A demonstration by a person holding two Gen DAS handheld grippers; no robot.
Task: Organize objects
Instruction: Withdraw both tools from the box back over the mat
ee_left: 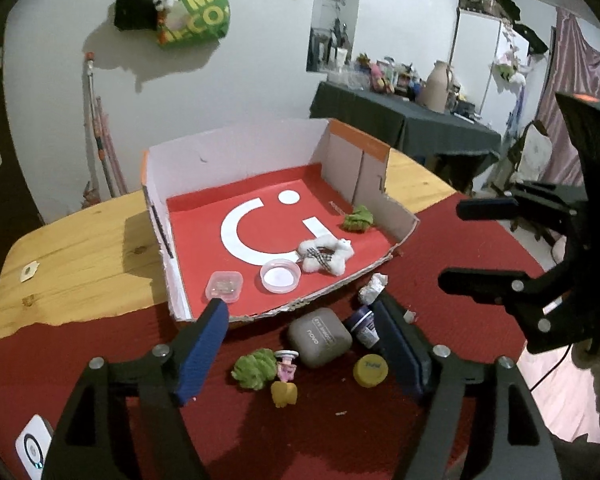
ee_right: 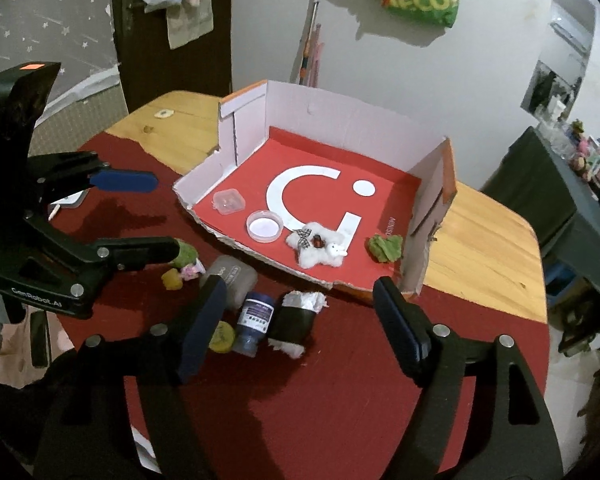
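- The left gripper (ee_left: pixel 300 344) hangs with its jaws spread wide and nothing between them, above a loose group of small things on the red cloth (ee_left: pixel 320 432); it looks set to choose one
- The right gripper (ee_right: pixel 296 320) is likewise wide open and empty, facing the same group from the other side
- Waiting outside the box: a grey case (ee_left: pixel 320 342), a blue bottle (ee_left: pixel 364 326), a yellow cap (ee_left: pixel 371 370), a green leafy toy (ee_left: pixel 254 368), a small pink figure (ee_left: pixel 287 366) and a yellow piece (ee_left: pixel 284 395), all close together near the torn front edge
- The cardboard box (ee_left: pixel 236 152) has that low front wall, likely so things can go in easily; inside lie a clear square tub (ee_left: pixel 224 286), a round lid (ee_left: pixel 280 275), a white fluffy toy (ee_left: pixel 326 254) and a second green toy (ee_left: pixel 358 219)
- The cloth covers part of a wooden table (ee_left: pixel 80 248); beyond are a white wall with a hanging green bag (ee_left: pixel 200 12) and a cluttered dark side table (ee_left: pixel 400 116)
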